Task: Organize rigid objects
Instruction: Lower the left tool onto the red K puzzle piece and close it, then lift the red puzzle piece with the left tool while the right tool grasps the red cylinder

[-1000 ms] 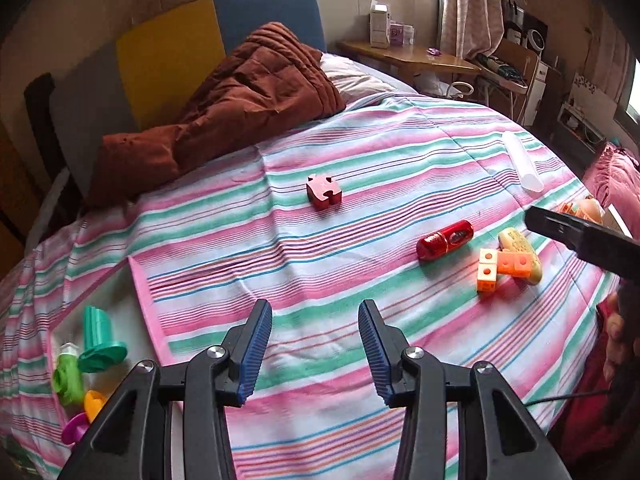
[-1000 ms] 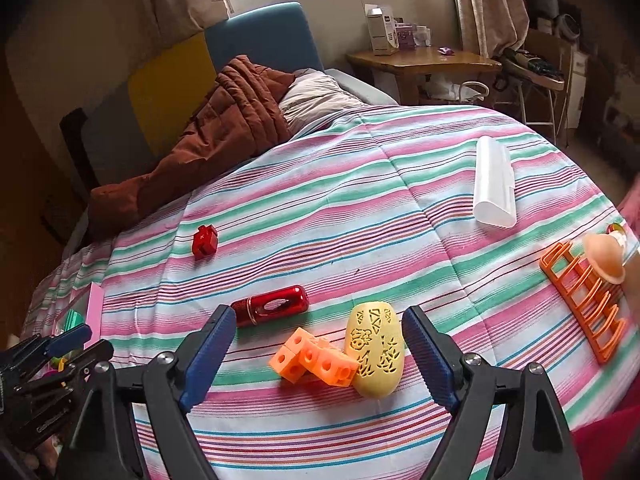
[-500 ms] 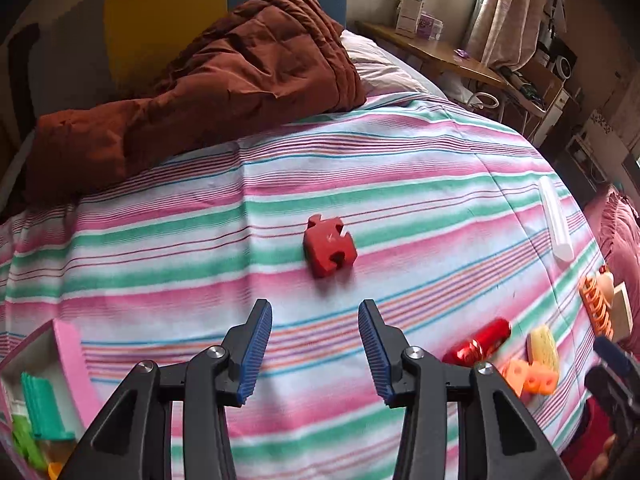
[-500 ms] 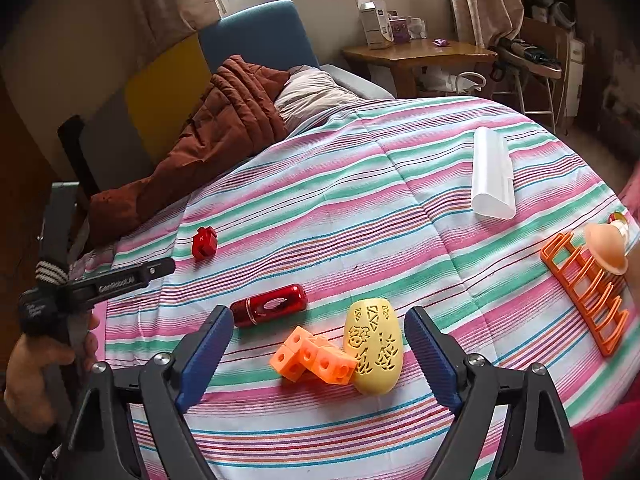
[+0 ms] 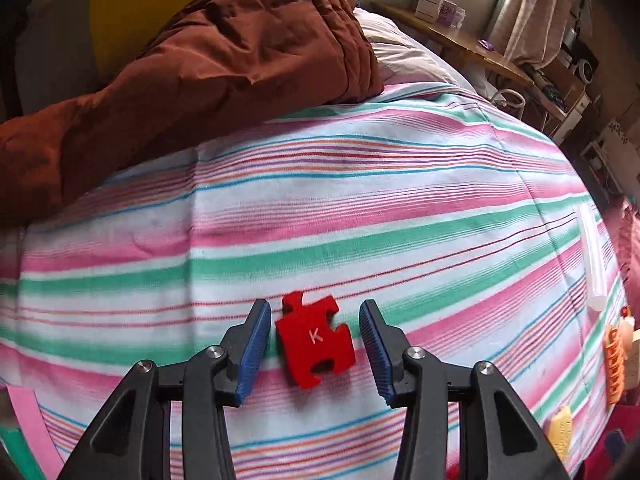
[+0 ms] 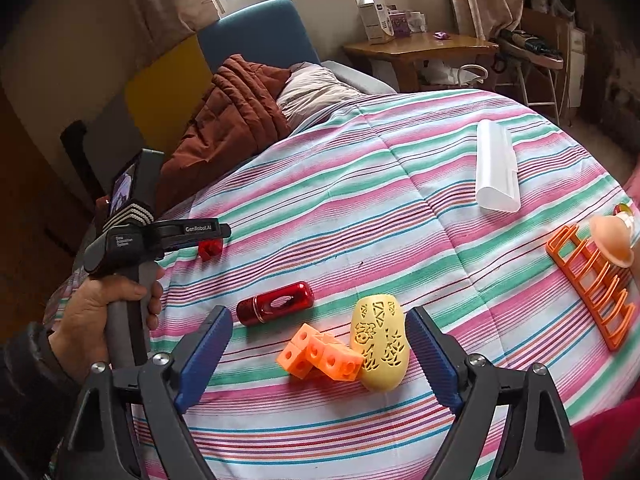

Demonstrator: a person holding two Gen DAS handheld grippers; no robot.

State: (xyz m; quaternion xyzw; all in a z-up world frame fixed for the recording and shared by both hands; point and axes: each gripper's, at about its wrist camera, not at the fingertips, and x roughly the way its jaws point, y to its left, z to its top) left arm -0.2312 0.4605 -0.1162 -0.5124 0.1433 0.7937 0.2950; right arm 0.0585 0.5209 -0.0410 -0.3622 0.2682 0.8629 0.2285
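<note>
On the striped bedspread (image 5: 360, 216), the left gripper (image 5: 316, 344) has its jaws apart on either side of the red puzzle piece (image 5: 315, 340), which lies flat between them, seemingly untouched. Further right, the right gripper (image 6: 320, 360) hangs with jaws wide apart near the orange cubes (image 6: 320, 356) and yellow perforated case (image 6: 380, 348).

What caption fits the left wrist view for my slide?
Open left tongs straddle a red K-marked puzzle piece on the striped bedspread, not yet gripping.
</note>
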